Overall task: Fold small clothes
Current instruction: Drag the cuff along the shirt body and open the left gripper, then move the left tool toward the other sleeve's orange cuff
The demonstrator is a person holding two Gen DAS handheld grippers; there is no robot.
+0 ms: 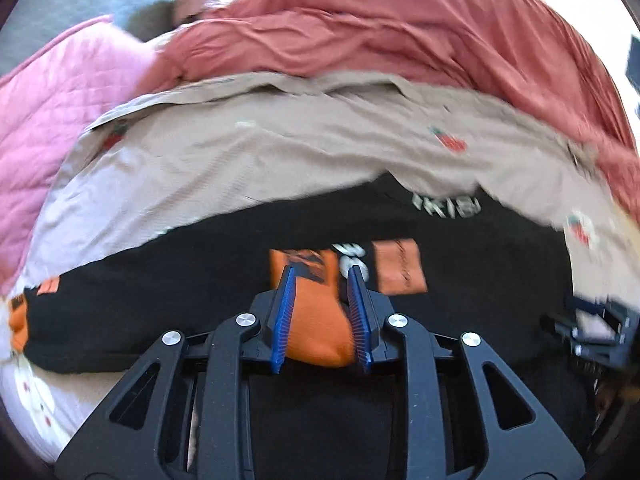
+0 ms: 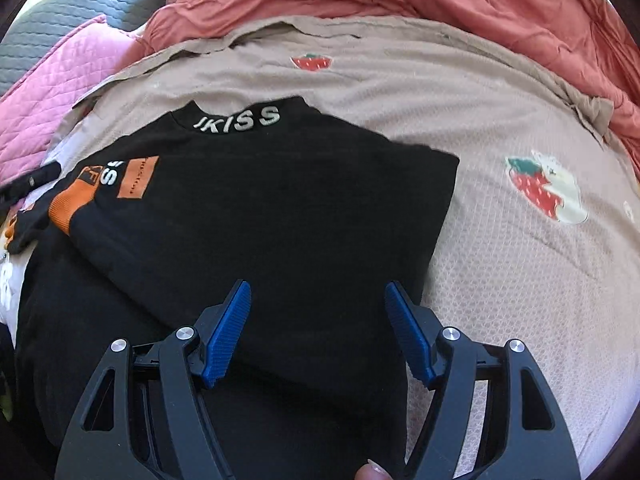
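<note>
A black long-sleeved shirt (image 2: 280, 208) with white collar lettering (image 2: 238, 120) lies flat on a bed. One sleeve is folded across its front, ending in an orange cuff (image 2: 66, 208). In the left wrist view my left gripper (image 1: 322, 272) is shut on that orange cuff (image 1: 318, 320), which fills the gap between the blue pads (image 1: 282, 320). My right gripper (image 2: 318, 288) hangs open just above the shirt's lower right part, near its right edge, with nothing between the fingers. The right gripper (image 1: 596, 328) shows blurred at the right edge of the left wrist view.
The shirt rests on a beige bedspread (image 2: 520, 280) with strawberry prints. A rumpled terracotta duvet (image 1: 400, 32) is heaped behind it, with a pink quilted blanket (image 1: 48, 120) on the left and a grey cushion (image 2: 60, 12) at the far left. A person's fingertip (image 2: 370, 470) shows at the bottom.
</note>
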